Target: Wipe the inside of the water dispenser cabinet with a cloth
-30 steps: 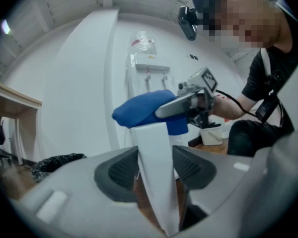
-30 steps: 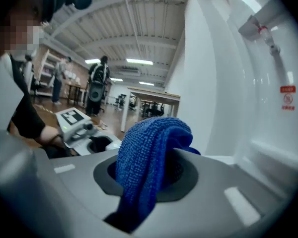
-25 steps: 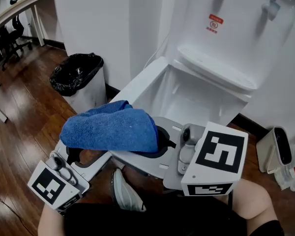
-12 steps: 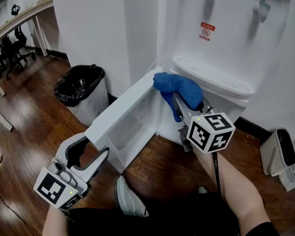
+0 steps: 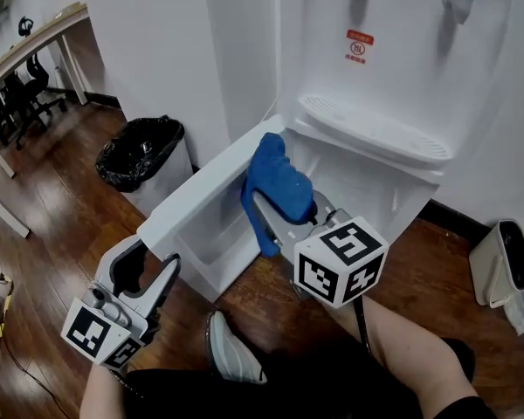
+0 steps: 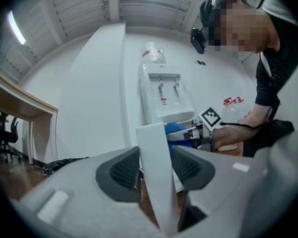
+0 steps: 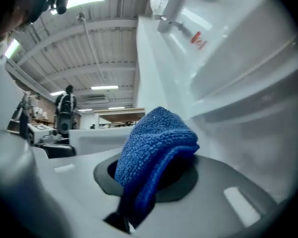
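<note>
The white water dispenser (image 5: pixel 375 68) stands against the wall, and its lower cabinet door (image 5: pixel 210 182) is swung open to the left. My right gripper (image 5: pixel 284 201) is shut on a folded blue cloth (image 5: pixel 275 177) at the mouth of the cabinet, just inside the door. The same cloth (image 7: pixel 154 143) bulges up from between the jaws in the right gripper view. My left gripper (image 5: pixel 151 258) is at the door's free edge. Its jaws have just been closing, and the white door panel (image 6: pixel 154 148) stands between the pads and touches them. The cabinet's inside is mostly hidden.
A bin with a black bag (image 5: pixel 144 151) stands left of the door. A white device (image 5: pixel 506 269) leans against the wall at the right. A desk (image 5: pixel 35 33) with chairs is far left. The person's shoe (image 5: pixel 231 347) rests on the wooden floor below.
My right gripper has carried the blue cloth away from the camera, down and left to the cabinet opening. The left gripper has stayed at the door's edge.
</note>
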The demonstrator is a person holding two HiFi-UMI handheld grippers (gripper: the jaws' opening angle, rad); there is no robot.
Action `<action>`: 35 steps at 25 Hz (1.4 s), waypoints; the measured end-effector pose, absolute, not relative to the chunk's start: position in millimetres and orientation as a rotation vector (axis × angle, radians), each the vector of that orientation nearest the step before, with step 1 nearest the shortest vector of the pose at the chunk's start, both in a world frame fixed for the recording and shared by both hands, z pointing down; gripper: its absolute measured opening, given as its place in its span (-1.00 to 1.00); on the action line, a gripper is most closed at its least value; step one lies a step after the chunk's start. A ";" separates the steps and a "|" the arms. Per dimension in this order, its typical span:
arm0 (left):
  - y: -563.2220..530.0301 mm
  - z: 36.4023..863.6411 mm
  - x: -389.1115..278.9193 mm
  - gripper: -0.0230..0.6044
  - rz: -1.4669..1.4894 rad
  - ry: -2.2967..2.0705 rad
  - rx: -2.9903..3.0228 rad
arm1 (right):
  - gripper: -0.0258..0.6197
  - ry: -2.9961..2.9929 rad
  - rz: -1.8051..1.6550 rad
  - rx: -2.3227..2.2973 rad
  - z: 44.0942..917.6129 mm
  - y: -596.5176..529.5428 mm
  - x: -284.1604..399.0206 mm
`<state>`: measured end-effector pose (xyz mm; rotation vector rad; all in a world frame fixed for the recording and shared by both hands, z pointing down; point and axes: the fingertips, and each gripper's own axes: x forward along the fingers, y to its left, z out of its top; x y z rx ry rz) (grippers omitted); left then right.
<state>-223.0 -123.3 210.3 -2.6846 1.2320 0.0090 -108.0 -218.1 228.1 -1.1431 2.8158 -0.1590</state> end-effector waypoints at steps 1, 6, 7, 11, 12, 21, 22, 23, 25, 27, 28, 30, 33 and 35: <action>-123.3 209.2 -222.3 -0.29 0.020 1.229 -2.688 | -0.64 2.875 -0.146 -1.053 228.9 -200.3 -129.3; -124.2 216.6 -229.0 -0.30 0.005 1.220 -2.679 | -0.64 3.078 -0.036 -0.590 231.5 -109.9 -208.9; -122.8 216.3 -229.2 -0.30 0.027 1.198 -2.695 | -0.64 3.079 -0.034 -0.530 229.3 -100.5 -214.0; -122.4 228.1 -239.4 -0.30 0.018 1.178 -2.740 | -0.64 3.012 -0.178 -0.329 224.9 -98.2 -207.9; -122.4 230.0 -239.8 -0.30 0.014 1.172 -2.751 | -0.65 3.005 -0.194 -0.297 222.5 -100.5 -205.4; -129.5 244.7 -244.7 -0.31 -0.082 1.225 -2.753 | -0.65 2.719 -0.246 -1.313 256.6 -264.5 -63.7; -130.3 247.9 -243.4 -0.31 -0.113 1.221 -2.752 | -0.65 2.628 -0.249 -1.425 255.6 -276.4 -38.1; -131.1 250.9 -242.3 -0.31 -0.139 1.216 -2.752 | -0.65 2.541 -0.258 -1.518 255.4 -284.5 -14.5; -132.4 254.0 -241.1 -0.32 -0.159 1.209 -2.757 | -0.65 2.403 -0.309 -1.664 261.3 -294.5 21.5; -131.7 255.0 -240.9 -0.32 -0.164 1.202 -2.760 | -0.65 2.368 -0.368 -1.714 271.4 -297.8 29.6; -130.6 255.3 -240.9 -0.32 -0.171 1.196 -2.759 | -0.65 2.403 -0.385 -1.684 274.6 -295.6 19.3; -128.2 255.4 -240.8 -0.33 -0.190 1.176 -2.755 | -0.65 2.560 -0.380 -1.507 274.6 -280.3 -27.3; -126.0 255.1 -240.5 -0.33 -0.205 1.148 -2.750 | -0.65 2.838 -0.330 -1.071 264.4 -226.5 -119.3; -125.5 255.1 -240.5 -0.33 -0.201 1.134 -2.757 | -0.65 2.954 -0.290 -0.739 252.1 -177.9 -167.9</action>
